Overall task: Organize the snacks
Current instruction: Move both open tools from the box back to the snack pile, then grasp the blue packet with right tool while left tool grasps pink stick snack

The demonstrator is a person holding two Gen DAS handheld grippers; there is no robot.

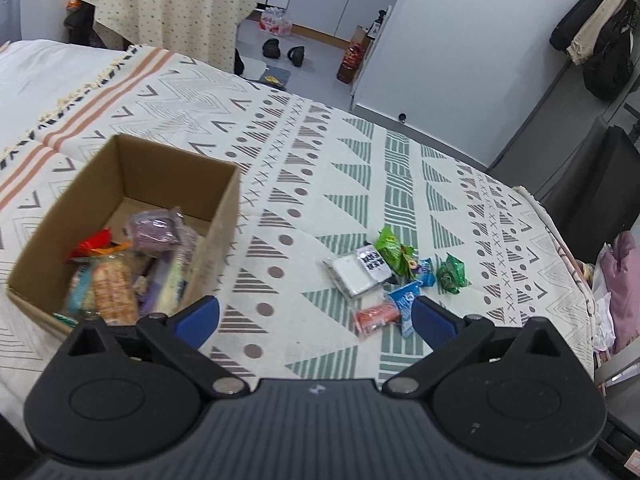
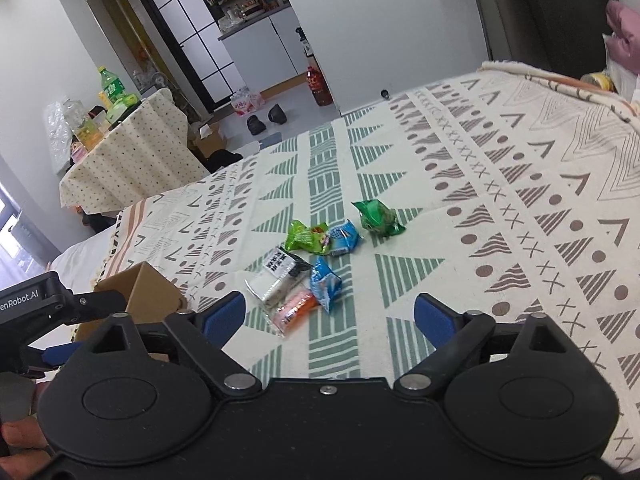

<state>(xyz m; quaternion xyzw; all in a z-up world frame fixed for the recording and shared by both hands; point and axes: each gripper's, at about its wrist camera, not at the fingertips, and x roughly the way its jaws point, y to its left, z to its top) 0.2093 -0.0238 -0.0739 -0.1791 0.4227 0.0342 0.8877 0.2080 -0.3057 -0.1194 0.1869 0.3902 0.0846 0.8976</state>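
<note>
Left tongs [image 1: 316, 314]: blue-padded fingers spread wide apart, nothing between them, hovering over the patterned bedspread [image 1: 320, 184]. Right tongs [image 2: 330, 314]: fingers likewise spread wide and empty, the loose snack pile lying ahead between its fingertips. Black housings fill the lower part of both views and hide whatever lies beneath them.

Bedspread: cream cloth printed with green and brown triangles, dots and crosses; it bears every item listed below.

Cardboard box [image 1: 120, 184]: open-topped, brown, standing ahead and to the left of the left tongs, its near corner hidden behind the left finger. In the right wrist view only one corner shows [image 2: 140, 288], partly covered by the other tongs' arm. Contents: a purple packet [image 1: 156, 228], a red-topped wrapper [image 1: 94, 242], an orange-printed clear packet [image 1: 114, 288] and further wrappers too blurred and overlapped to tell apart.

Loose snacks, ahead and to the right of the left tongs, well apart from the box:
- clear packet with a black-and-white label [image 1: 360, 272], largest of the pile, print unreadable;
- light green packet [image 1: 394, 252], overlapping the far edge of the clear packet;
- dark green packet [image 1: 452, 274], set slightly apart on the right;
- blue packet [image 1: 406, 304], nearest, its lower edge cut off by the left tongs' right finger;
- orange-pink roll in clear wrap [image 1: 374, 316], touching the blue packet;
- smaller blue packet [image 1: 426, 272], between the two green ones.
</note>
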